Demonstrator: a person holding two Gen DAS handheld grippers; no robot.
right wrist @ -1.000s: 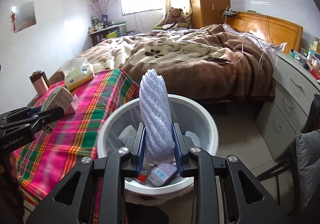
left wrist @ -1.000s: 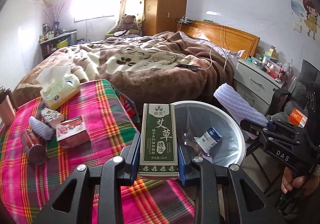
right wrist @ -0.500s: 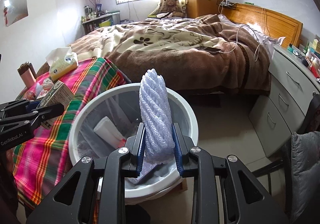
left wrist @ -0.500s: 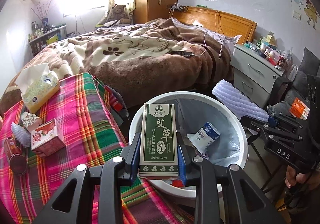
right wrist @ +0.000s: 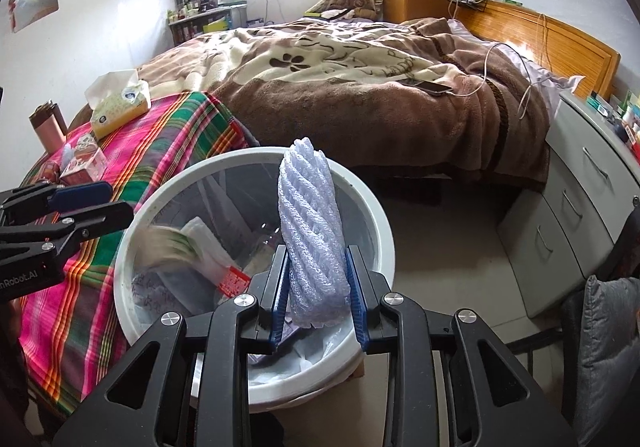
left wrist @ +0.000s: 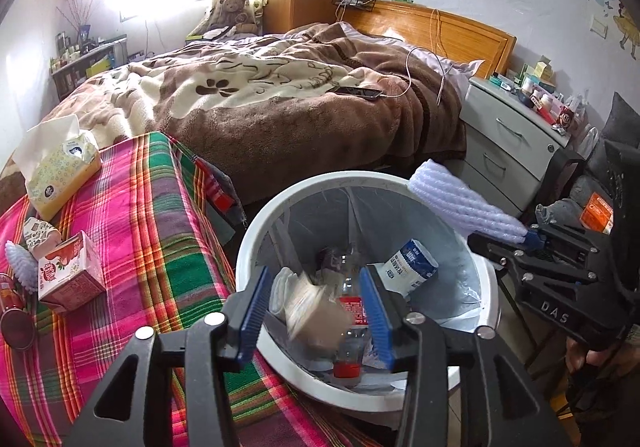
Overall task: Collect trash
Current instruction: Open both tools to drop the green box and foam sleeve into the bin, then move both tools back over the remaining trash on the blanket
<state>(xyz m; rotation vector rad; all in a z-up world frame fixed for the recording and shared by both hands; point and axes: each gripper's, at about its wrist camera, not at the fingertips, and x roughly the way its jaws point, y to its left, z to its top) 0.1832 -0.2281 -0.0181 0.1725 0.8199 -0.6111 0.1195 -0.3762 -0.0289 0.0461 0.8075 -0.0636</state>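
A white trash bin with a clear liner stands beside the plaid-covered table. My left gripper is open above the bin. The green box is blurred, falling into the bin among a bottle and a small white-blue tub. My right gripper is shut on a white foam net sleeve, held upright over the bin's near rim.
On the plaid table lie a tissue pack, a strawberry carton, a foam sleeve and a red can. A bed is behind, a grey drawer chest at right.
My left gripper opened over the bin and let go of the green box, which is dropping in. The right gripper still holds the foam sleeve over the bin.
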